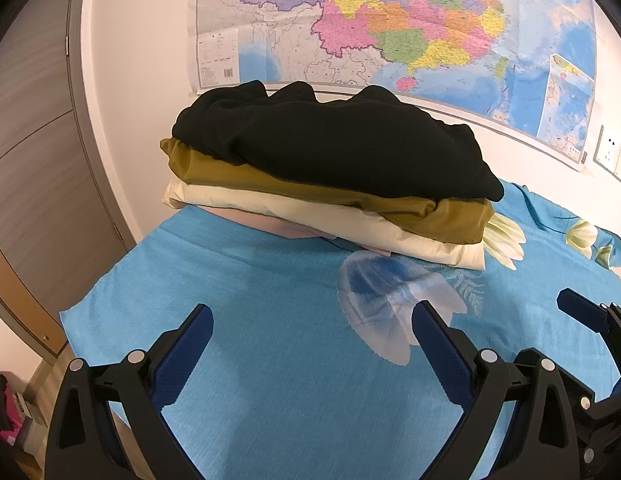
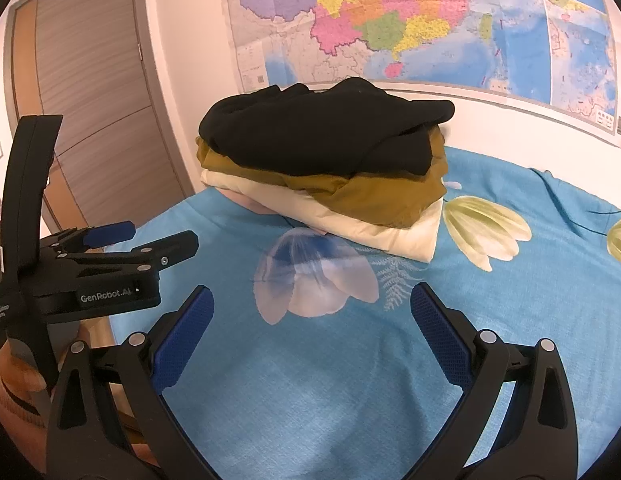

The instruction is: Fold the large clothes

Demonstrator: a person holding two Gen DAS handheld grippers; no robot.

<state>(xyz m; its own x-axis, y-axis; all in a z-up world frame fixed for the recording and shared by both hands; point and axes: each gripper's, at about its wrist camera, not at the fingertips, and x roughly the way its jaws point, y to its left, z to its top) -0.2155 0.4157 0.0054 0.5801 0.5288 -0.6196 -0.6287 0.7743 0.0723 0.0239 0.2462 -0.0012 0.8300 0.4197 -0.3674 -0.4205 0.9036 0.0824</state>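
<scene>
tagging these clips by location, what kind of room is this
Most likely a bedroom at home: a blue floral bedsheet covers the surface, a stack of folded clothes sits on it, and a large colourful wall map hangs beside a grey wooden door.

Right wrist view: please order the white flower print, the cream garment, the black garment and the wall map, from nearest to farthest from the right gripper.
From the right gripper:
1. White flower print, on the blue sheet just ahead of the fingers.
2. Cream garment, bottom of the stack visible, its front edge closest.
3. Black garment, top of the stack, set farther back.
4. Wall map, behind the stack.
</scene>
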